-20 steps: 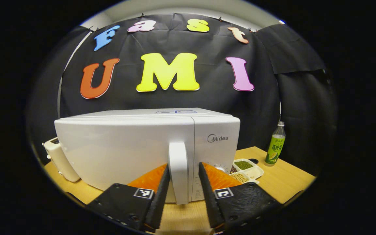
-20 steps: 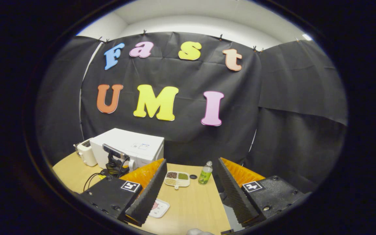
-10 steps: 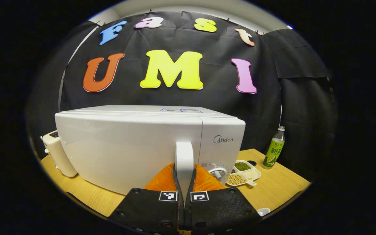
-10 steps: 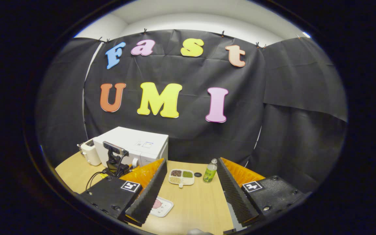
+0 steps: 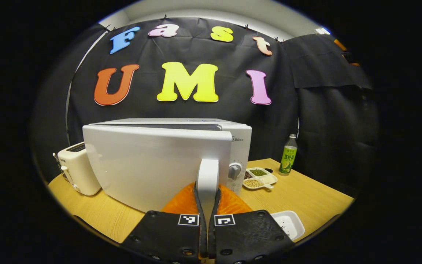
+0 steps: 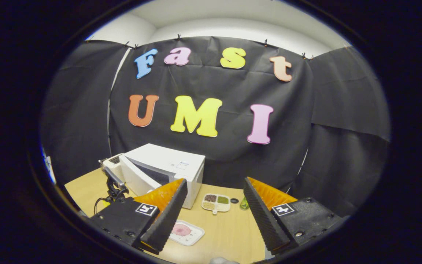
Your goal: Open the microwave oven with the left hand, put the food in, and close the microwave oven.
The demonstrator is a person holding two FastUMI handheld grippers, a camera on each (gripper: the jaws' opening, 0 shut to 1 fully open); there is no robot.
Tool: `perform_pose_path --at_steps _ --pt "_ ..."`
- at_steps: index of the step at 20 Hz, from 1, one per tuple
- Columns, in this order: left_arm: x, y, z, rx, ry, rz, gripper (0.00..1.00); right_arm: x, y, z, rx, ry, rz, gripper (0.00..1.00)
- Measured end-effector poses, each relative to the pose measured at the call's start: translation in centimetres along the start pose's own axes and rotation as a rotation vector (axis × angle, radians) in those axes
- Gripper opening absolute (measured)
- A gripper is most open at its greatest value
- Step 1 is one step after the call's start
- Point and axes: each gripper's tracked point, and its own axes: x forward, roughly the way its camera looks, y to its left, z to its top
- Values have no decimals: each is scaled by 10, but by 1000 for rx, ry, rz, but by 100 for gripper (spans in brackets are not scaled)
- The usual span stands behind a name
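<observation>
On the wooden table [image 5: 306, 194] stands the white microwave [image 5: 240, 146], with its door [image 5: 152, 161] swung partly away from the body, so the opening step looks to be in hand rather than finished. From the right gripper view the door stands ajar at the left of the oven [image 6: 170, 165]. Beside the oven sit a cream toaster [image 5: 77, 168] on one side and a divided dish of beans [image 5: 258, 178] and a green bottle [image 5: 288, 157] on the other.

Nearer the front edge lies the white tray with a pink piece of food [image 6: 181, 230], untouched on the table, just ahead of the right gripper [image 6: 213, 209], whose fingers stand wide apart and hold nothing.

Smallest is the door's upright handle [image 5: 207, 176]; the left gripper [image 5: 207, 220] is clamped on it, both fingers pressing its sides.

Next, I judge, the left hand must draw the handle farther along the door's arc until the opening is wide enough, then let go, while the right hand lowers to the tray.
</observation>
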Motion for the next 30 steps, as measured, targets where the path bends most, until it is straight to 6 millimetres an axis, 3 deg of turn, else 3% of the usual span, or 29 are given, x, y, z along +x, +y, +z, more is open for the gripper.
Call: perform_pose_path --at_steps 1,2,3,4,6,7,8,9,10,13,14,15,18,19,20,24,25,26,27,29,30 --pt "-11 4 -2 1 6 8 7 -1 8 1 5 -2 16 99" --pt "-25 14 -4 1 11 32 4 -2 16 2 9 -5 30 99" --pt "-36 22 -7 0 21 49 24 -3 22 3 10 -8 42 99" --pt "-46 32 -14 1 45 73 26 -4 30 3 8 -12 53 99" --pt "-64 52 -16 12 62 114 72 -8 43 6 6 -20 73 99" --pt "-72 64 -13 18 52 134 90 -9 48 6 3 -25 81 99" --pt "-81 67 -14 12 56 133 95 -10 54 6 1 -29 88 99" --pt "-89 72 -14 15 58 138 98 -10 59 6 2 -29 95 99" --pt "-97 79 -14 24 59 145 97 -9 64 5 5 -28 101 92" --pt "-121 97 -15 34 66 171 97 -9 80 3 22 -28 120 92" --pt "-130 104 -16 34 69 180 97 -9 86 0 26 -25 128 99" --pt "-139 112 -16 39 73 190 97 -9 91 -2 29 -21 136 92" --pt "-173 139 -18 60 91 234 97 -11 110 -11 38 -8 161 92" --pt "-183 149 -18 67 94 251 97 -11 115 -14 40 -4 169 99" --pt "-193 162 -21 71 105 273 97 -11 120 -18 42 2 175 99" --pt "-239 215 -27 40 132 383 97 -8 125 -39 69 34 173 99" --pt "-249 229 -28 47 142 414 97 -7 124 -45 77 46 167 92" --pt "-259 240 -29 60 148 437 97 -4 124 -52 82 59 165 92" --pt "-266 248 -27 70 149 458 95 -2 122 -58 88 68 160 99" --pt "-278 258 -33 49 163 478 94 3 118 -74 103 98 159 99" --pt "-282 260 -33 38 168 487 94 8 117 -82 104 117 163 92"
